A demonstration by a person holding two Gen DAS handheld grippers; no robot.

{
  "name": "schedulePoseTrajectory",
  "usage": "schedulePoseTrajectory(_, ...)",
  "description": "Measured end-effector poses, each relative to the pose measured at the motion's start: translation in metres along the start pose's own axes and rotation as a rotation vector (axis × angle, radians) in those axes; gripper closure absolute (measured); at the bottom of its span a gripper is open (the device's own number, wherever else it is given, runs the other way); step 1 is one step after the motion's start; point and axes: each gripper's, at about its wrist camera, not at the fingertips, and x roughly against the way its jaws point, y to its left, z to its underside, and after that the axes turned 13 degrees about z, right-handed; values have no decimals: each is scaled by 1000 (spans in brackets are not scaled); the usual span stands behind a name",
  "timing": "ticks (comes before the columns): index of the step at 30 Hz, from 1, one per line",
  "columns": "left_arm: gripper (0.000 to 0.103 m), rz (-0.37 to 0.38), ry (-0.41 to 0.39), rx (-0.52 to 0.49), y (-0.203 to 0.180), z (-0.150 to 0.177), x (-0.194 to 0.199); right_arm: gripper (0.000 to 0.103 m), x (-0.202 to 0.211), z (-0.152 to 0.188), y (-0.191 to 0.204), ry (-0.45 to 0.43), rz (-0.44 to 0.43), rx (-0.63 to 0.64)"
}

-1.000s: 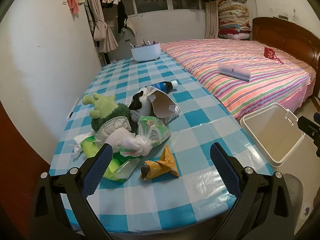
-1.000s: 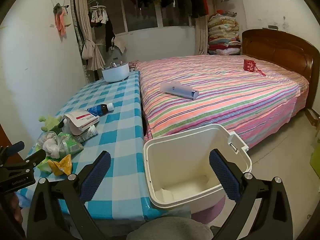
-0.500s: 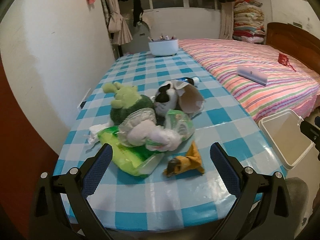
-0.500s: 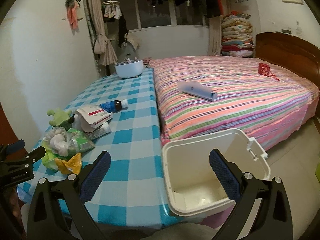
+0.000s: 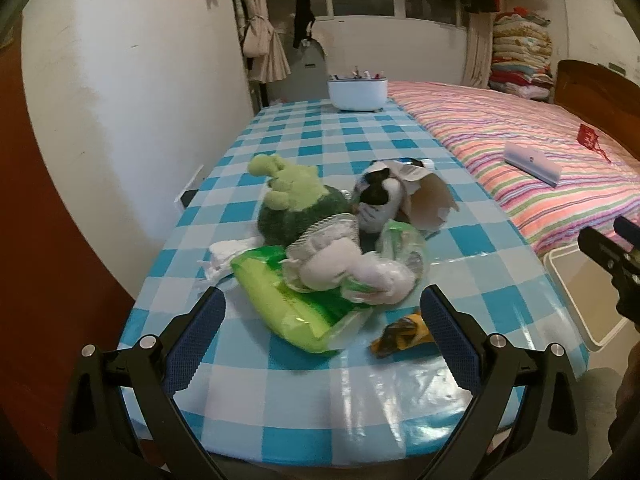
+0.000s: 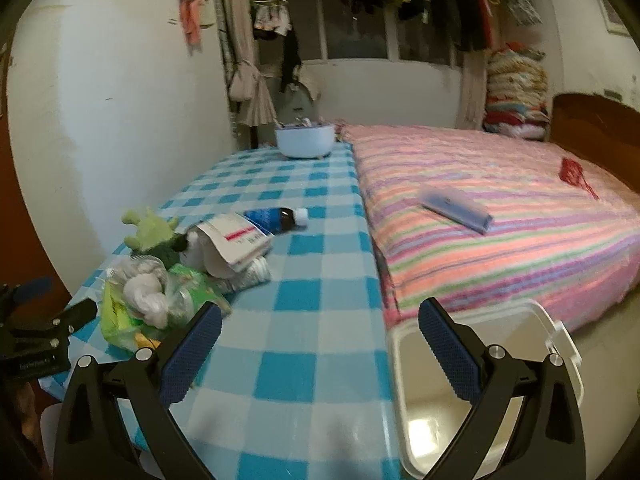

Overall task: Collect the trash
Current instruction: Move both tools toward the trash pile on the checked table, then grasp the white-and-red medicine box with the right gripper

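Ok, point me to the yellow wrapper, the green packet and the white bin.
yellow wrapper (image 5: 404,332), left wrist view, on its crumpled middle.
green packet (image 5: 292,308), left wrist view, on its flat top face.
white bin (image 6: 472,344), right wrist view, on its inner wall.

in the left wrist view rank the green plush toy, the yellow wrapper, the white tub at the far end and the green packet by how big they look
1. green packet and green plush toy, too alike to split
2. white tub, far off
3. yellow wrapper
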Motion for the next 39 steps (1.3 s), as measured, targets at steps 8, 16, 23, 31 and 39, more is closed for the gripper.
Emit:
schedulePoseTrajectory(8,6,-62,-7,33,20,1,5,7,-21,-22,40,-88,-74,100)
schedulePoseTrajectory(16,6,-123,3,104,47,7,8,7,-71,-31,83,-81,-177,231)
schedulePoseTrajectory(23,6,-149,35,113,55,15,0,9,-113,-34,105,-24,-207,270)
schedulePoseTrajectory(31,6,-151,57,123,61,19,-7,46,-149,-43,117,54,-223,288)
schedulePoseTrajectory(39,6,-109,72,140,62,14,-21,72,-149,-45,105,73,-289,223)
